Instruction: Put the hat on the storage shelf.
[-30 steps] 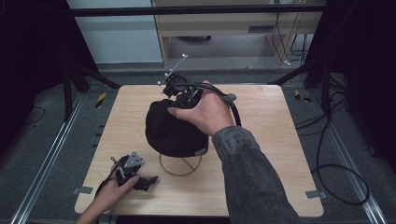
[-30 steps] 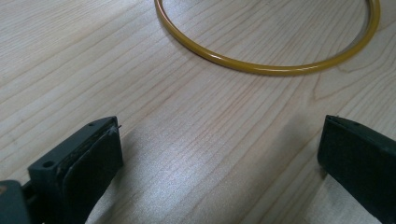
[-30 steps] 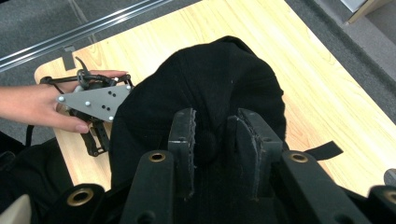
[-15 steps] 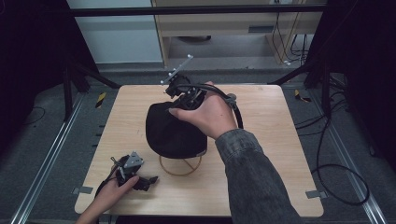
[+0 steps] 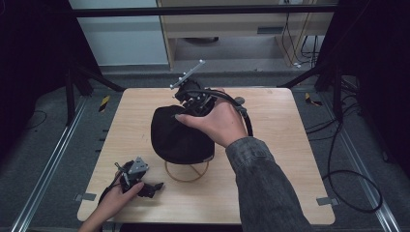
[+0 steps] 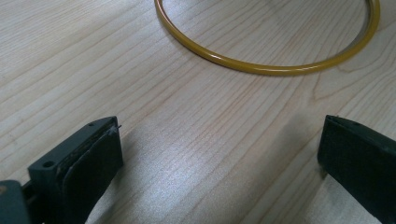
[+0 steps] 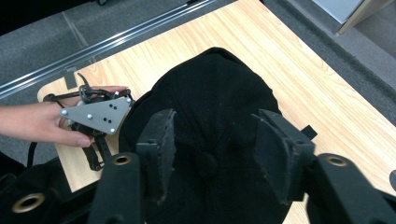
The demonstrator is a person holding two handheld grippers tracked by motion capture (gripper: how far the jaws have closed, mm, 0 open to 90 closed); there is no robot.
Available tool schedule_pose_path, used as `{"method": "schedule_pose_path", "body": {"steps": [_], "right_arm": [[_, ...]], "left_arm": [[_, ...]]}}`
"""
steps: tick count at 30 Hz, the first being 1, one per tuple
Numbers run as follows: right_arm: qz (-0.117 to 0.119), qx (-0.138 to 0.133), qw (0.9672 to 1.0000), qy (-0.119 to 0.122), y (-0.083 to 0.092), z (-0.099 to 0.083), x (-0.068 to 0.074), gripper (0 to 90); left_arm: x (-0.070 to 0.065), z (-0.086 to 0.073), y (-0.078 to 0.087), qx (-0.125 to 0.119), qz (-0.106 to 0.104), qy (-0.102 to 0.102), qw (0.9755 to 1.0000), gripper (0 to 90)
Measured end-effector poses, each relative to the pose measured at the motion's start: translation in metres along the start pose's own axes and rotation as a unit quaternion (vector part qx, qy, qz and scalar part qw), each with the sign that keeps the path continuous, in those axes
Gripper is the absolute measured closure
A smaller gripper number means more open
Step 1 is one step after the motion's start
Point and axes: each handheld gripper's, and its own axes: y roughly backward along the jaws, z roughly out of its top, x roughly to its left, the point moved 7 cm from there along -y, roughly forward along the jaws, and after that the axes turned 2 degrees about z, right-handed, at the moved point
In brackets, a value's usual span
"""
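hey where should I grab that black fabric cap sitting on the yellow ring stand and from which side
Probably the crown of the black fabric cap, from above. It sits dome-up on the yellow ring stand, so soft folds near the top button face upward. The right gripper hovers there, jaws just opening, nothing pinched.

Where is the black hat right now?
In the high view the black hat sits in the middle of the wooden table, on a stand with a yellow ring at its base, right under the right gripper.
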Motion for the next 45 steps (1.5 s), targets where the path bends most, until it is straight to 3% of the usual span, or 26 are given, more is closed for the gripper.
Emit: {"method": "schedule_pose_path", "body": {"steps": [12,16,24,28,45], "right_arm": [[-0.015,-0.012,0.9994,-0.027,0.001,-0.011,-0.006,20.3],[-0.021,-0.013,0.9994,-0.023,0.003,-0.014,-0.007,12.2],[-0.030,-0.033,0.9989,-0.013,0.012,-0.018,-0.007,6.3],[-0.047,-0.033,0.9983,-0.002,0.015,-0.026,-0.011,6.0],[-0.074,-0.047,0.9959,-0.022,0.037,-0.068,-0.028,6.2]], "left_arm": [[0.000,0.000,0.000,0.000,0.000,0.000,1.0000,0.0],[0.000,0.000,0.000,0.000,0.000,0.000,1.0000,0.0],[0.000,0.000,0.000,0.000,0.000,0.000,1.0000,0.0],[0.000,0.000,0.000,0.000,0.000,0.000,1.0000,0.0],[0.000,0.000,0.000,0.000,0.000,0.000,1.0000,0.0]]}}
